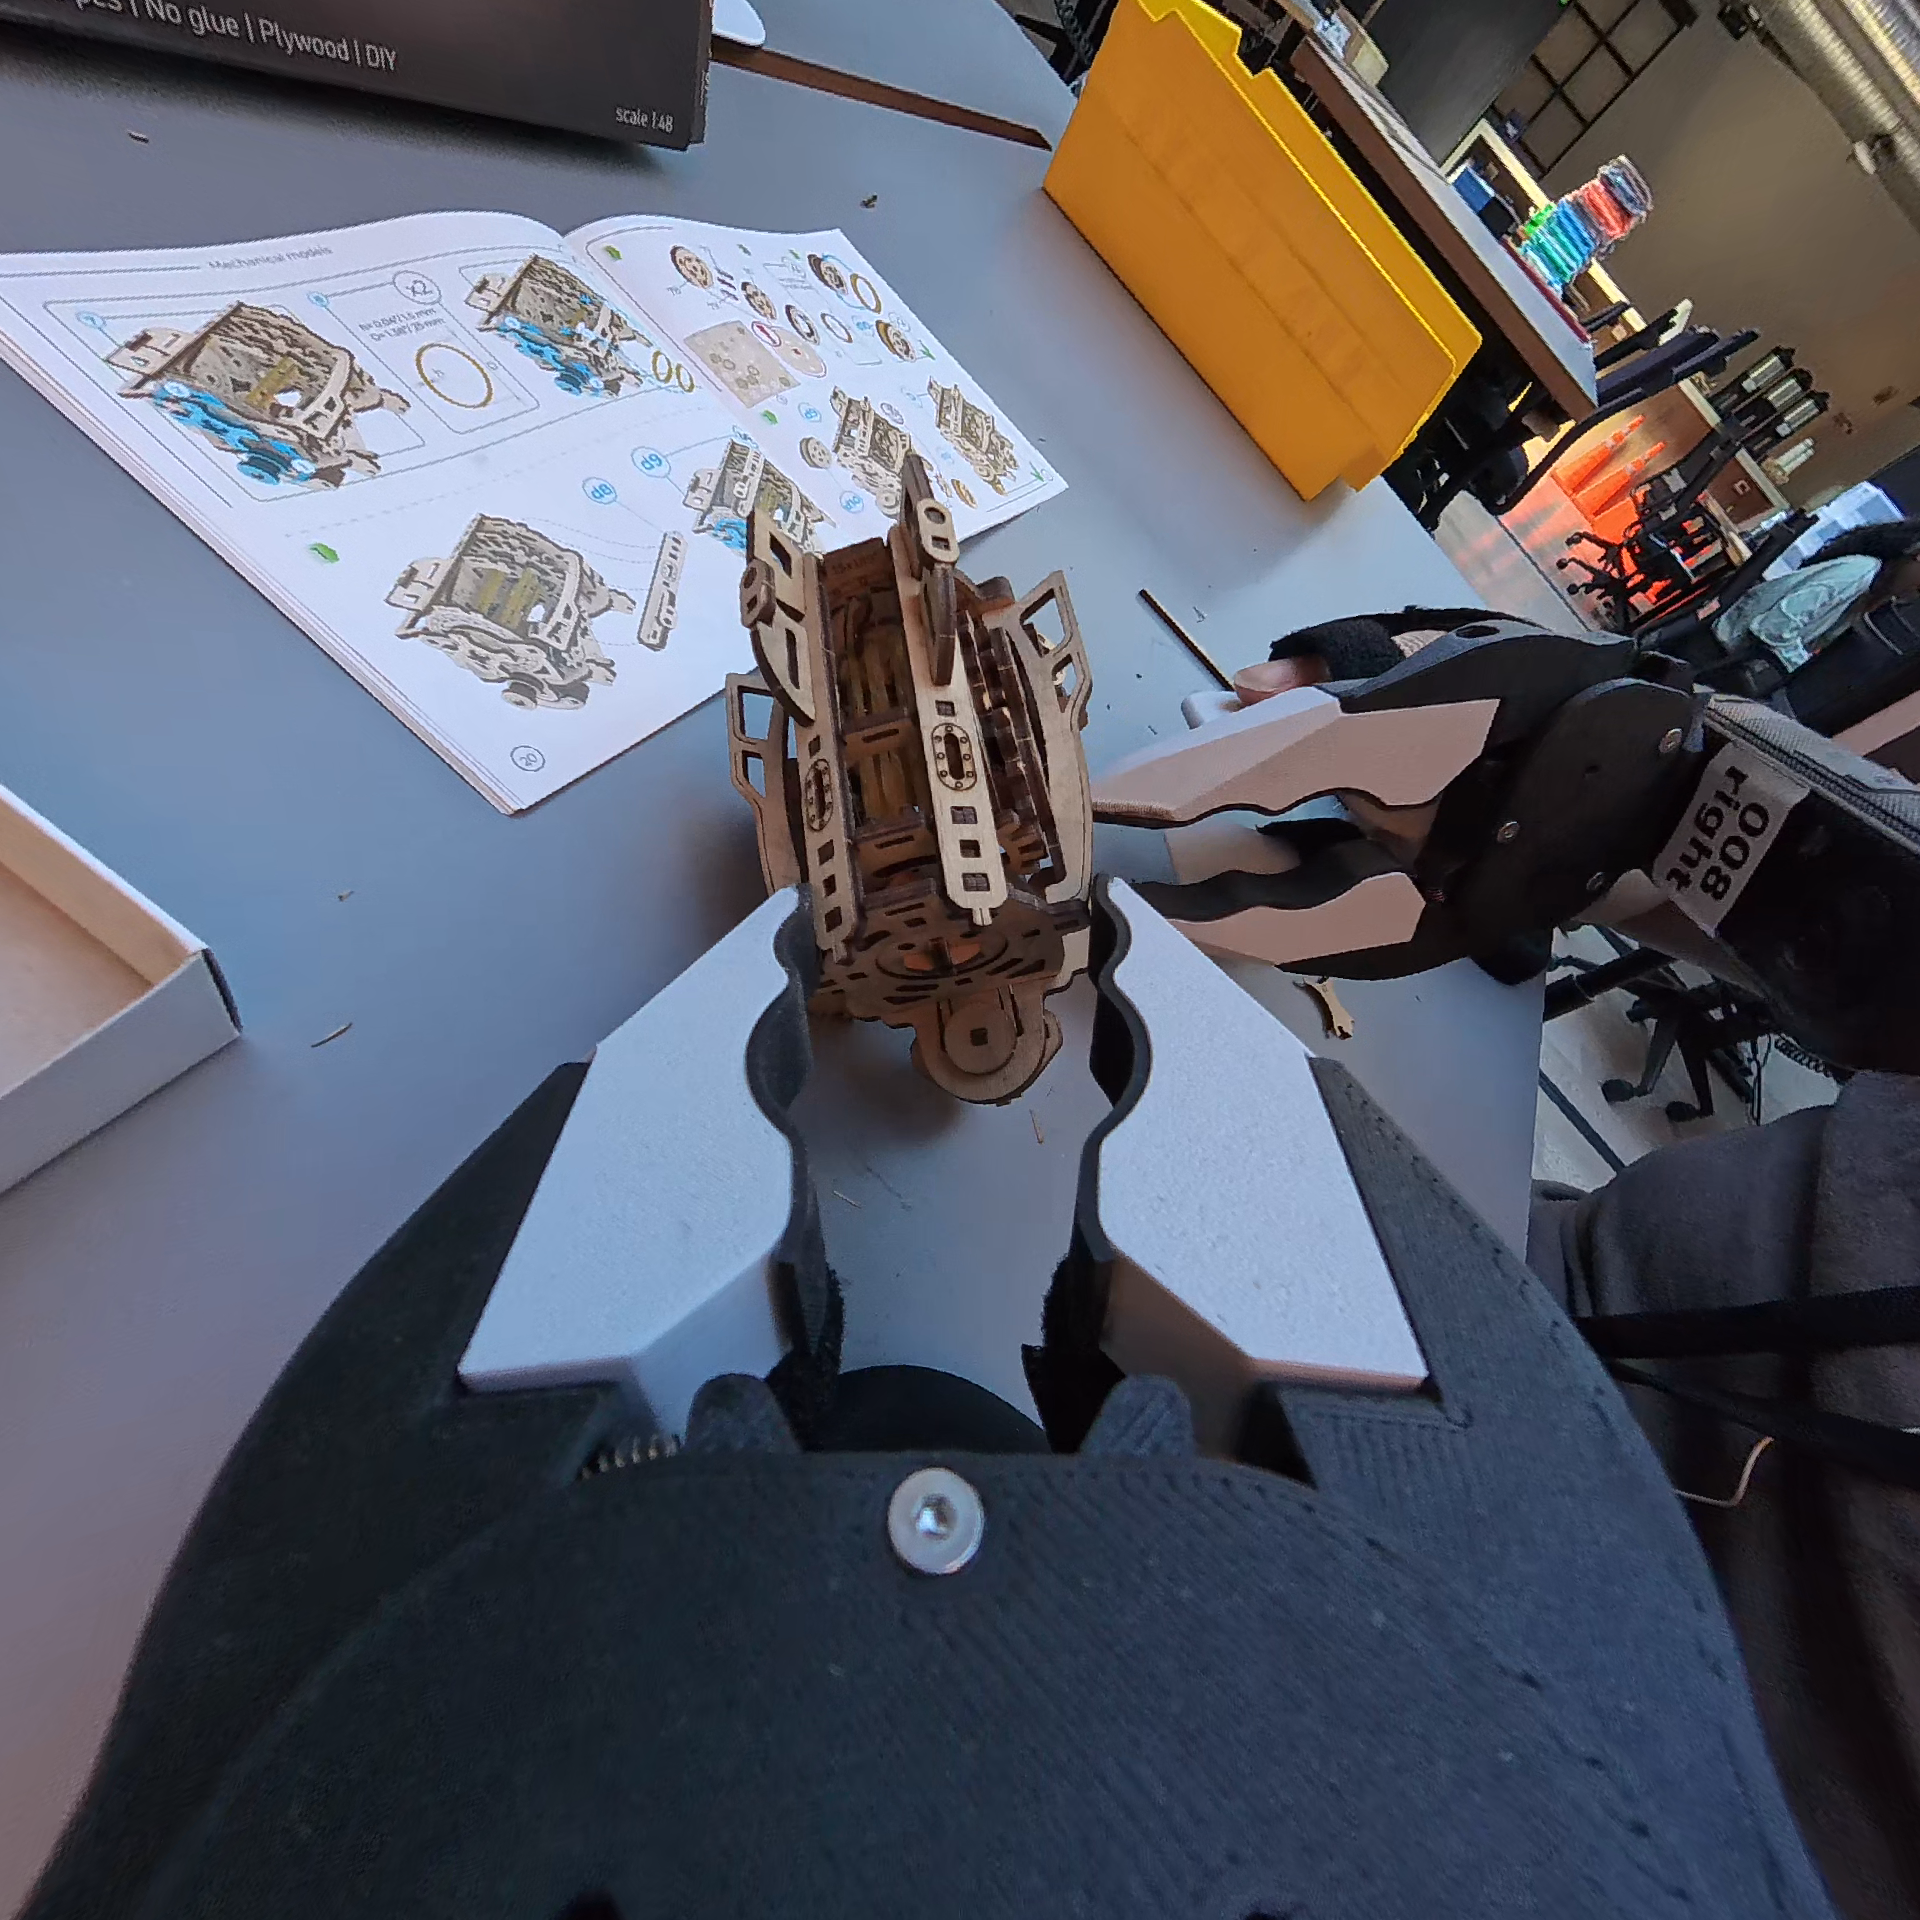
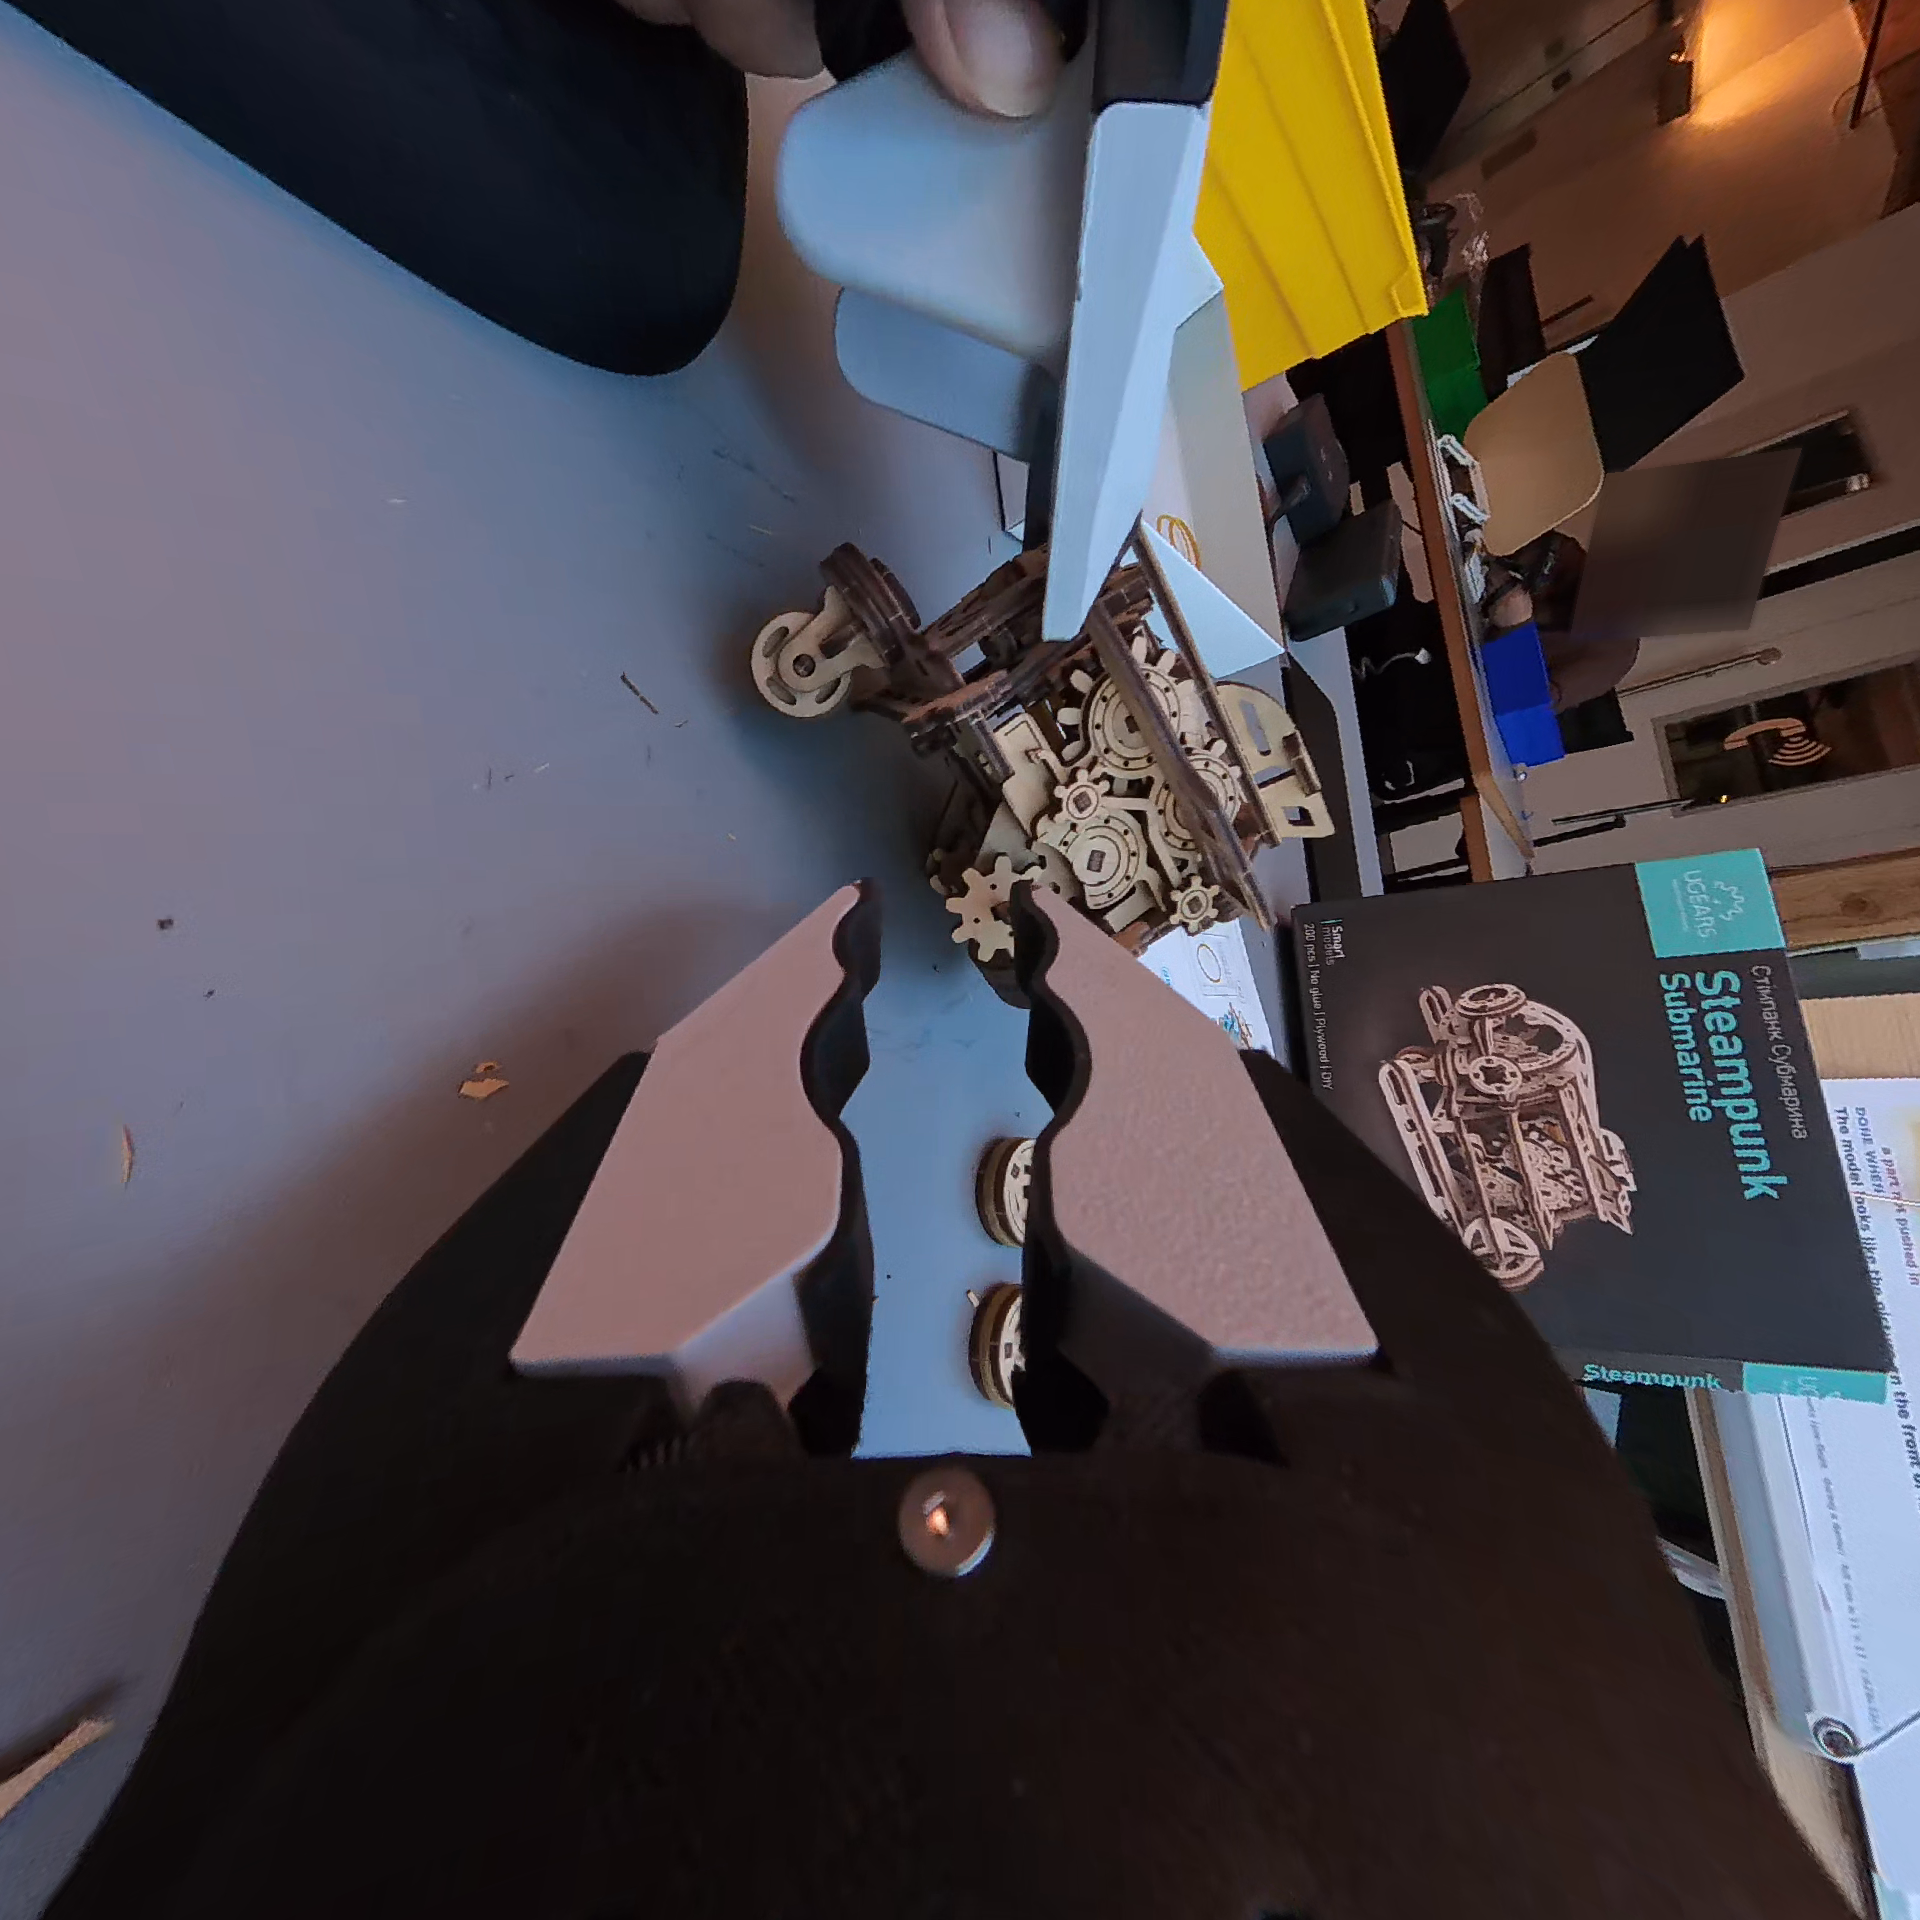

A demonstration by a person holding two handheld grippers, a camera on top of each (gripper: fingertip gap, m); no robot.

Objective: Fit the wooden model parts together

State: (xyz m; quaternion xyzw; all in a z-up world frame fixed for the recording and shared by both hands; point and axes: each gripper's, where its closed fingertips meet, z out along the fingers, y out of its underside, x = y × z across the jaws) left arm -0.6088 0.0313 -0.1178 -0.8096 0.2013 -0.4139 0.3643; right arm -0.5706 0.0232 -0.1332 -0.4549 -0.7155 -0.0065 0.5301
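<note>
A partly built wooden model [image 1: 914, 748] stands on end on the grey table [image 1: 312, 1143]. My left gripper [image 1: 951, 914] is shut on the model's lower end, with both fingertips against its sides. In the right wrist view the model [image 2: 1101, 748] shows its gears, with a left gripper finger [image 2: 1101, 416] over it. My right gripper [image 2: 943, 914] is open and empty, its tips just short of a small gear on the model. It also shows in the left wrist view [image 1: 1132, 857], at the model's right side. Two loose wooden wheels [image 2: 1000, 1190] lie on the table, half hidden behind the right finger.
An open instruction booklet [image 1: 499, 416] lies behind the model. A yellow bin [image 1: 1247, 291] stands at the back right, a shallow white box [image 1: 104, 997] at the left. The dark kit box [image 2: 1621, 1122] lies to the right. The table edge [image 1: 1496, 1039] is close by. There is about 5 cm between the tips of the two grippers.
</note>
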